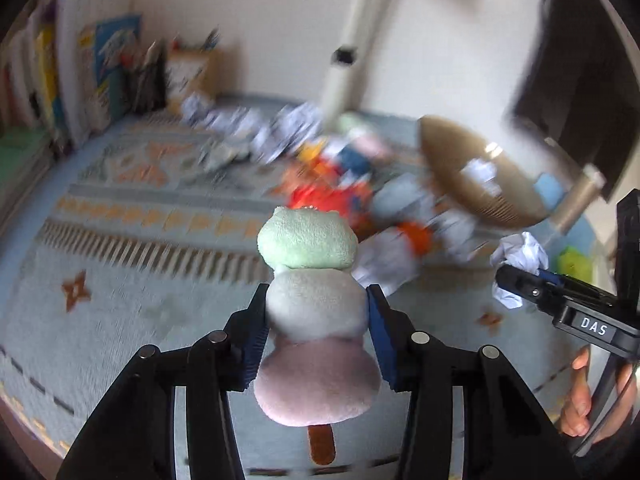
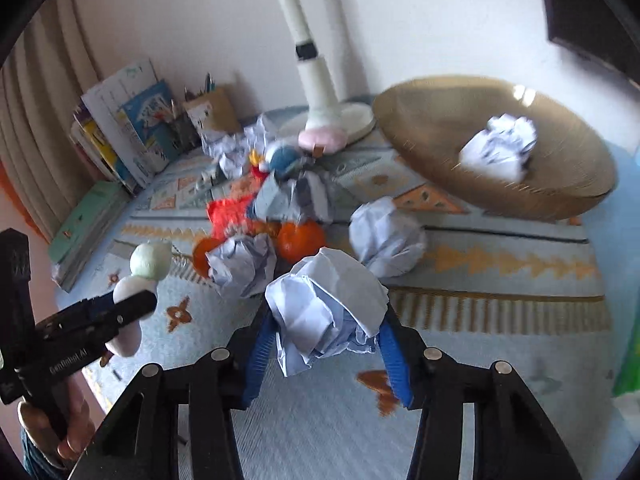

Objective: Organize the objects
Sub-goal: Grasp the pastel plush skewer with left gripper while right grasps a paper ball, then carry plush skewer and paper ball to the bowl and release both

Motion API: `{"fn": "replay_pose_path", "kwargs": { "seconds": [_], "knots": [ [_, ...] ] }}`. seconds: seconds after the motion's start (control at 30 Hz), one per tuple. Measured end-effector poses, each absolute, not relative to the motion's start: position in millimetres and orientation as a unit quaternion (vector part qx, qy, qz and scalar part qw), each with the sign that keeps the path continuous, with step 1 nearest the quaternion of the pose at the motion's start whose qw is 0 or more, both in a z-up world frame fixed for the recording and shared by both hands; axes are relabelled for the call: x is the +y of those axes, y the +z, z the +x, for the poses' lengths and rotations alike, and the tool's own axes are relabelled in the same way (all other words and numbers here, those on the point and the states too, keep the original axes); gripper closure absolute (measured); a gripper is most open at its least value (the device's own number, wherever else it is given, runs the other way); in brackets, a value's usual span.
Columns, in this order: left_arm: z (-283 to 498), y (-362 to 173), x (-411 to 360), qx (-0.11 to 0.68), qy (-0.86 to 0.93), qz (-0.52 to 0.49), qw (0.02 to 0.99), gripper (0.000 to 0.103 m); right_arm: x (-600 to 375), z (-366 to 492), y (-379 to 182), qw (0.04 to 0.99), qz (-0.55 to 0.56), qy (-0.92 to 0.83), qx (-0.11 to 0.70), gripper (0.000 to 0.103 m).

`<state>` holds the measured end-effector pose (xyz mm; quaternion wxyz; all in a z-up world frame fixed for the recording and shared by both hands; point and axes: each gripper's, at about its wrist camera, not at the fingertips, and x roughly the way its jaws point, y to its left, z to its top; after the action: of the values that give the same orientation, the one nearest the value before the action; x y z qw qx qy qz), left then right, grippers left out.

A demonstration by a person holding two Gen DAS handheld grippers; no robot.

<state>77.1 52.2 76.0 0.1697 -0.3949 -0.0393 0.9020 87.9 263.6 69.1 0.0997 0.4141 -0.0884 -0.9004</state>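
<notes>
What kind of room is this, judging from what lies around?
Probably a child's room or play corner at home: a patterned light-blue rug strewn with colourful soft toys, children's books leaning on the wall, and a pot of pencils beside them.

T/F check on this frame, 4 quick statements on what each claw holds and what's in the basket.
1. The left claw grips a plush dango skewer. True.
2. The right claw is empty. False: it is clamped on a crumpled paper ball.
3. The woven basket holds a paper ball. True.
4. The rug is plain grey. False: it is pale blue with orange patterns.
</notes>
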Motion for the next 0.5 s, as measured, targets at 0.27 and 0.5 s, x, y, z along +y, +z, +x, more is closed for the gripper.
{"fn": "replay_pose_path", "kwargs": {
  "seconds": [0.27,0.5],
  "knots": [
    [43,152,147,0.002,0.912,-0.324,0.252,0.059,335,102,166,0.014,0.306,-0.946,-0.102,0.053],
    [13,180,209,0.006,0.911,-0.292,0.292,0.059,377,88,205,-0.05,0.256,-0.957,-0.123,0.053]
  ]
}}
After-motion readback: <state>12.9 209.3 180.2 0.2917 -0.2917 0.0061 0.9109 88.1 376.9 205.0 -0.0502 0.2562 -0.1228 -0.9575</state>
